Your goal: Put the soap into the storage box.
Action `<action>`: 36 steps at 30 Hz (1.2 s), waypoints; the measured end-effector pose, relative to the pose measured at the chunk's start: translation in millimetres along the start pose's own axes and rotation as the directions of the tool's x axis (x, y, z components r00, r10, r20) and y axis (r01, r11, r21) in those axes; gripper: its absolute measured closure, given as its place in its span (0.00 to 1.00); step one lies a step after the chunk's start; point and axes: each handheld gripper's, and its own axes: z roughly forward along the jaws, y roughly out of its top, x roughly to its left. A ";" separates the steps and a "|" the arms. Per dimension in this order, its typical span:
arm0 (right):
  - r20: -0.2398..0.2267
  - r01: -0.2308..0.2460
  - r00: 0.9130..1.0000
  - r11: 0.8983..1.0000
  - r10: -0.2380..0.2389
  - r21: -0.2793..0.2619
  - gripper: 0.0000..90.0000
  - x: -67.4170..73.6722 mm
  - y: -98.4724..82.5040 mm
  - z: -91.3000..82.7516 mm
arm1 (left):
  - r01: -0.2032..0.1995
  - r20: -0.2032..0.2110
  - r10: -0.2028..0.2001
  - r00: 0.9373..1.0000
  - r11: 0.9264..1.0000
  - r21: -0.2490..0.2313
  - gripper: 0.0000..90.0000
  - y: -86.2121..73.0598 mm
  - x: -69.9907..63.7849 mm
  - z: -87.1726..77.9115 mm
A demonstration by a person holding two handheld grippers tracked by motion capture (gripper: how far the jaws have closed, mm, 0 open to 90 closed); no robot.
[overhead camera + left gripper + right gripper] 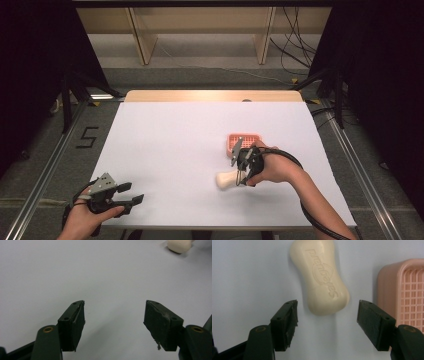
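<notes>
Your right gripper [327, 311] hovers wide open over the smooth, waisted cream soap bar [320, 277], embossed lettering up, lying near the pink plastic lattice soap dish [405, 292]. Your left gripper [113, 320] gapes wide, near-left on the white tabletop [170, 145].

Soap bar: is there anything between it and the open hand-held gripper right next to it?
Nothing visible. The soap bar lies on bare table ahead of the right hand-held gripper; the pink basket sits off to one side.

On the cream soap bar [321, 275], in the right gripper view, we see a raised brand word that looks like "Safeguard", upside down for us. On the grey floor [45, 150], left of the surface, we read a black "5" [88, 137].
</notes>
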 end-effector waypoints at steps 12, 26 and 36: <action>-0.004 0.052 0.999 0.999 -0.052 -0.002 0.37 -4.2 9.5 2.5 | -0.008 -0.002 0.008 1.000 1.000 -0.009 0.36 0.1 0.5 0.0; -0.004 0.094 0.996 0.996 -0.094 -0.012 0.37 -6.3 19.2 3.7 | -0.011 -0.007 0.011 1.000 1.000 -0.003 0.36 0.1 1.2 -0.7; -0.007 0.109 0.994 0.994 -0.109 -0.008 0.38 -7.8 23.3 5.5 | -0.017 -0.006 0.017 1.000 1.000 -0.009 0.36 0.2 1.4 -0.4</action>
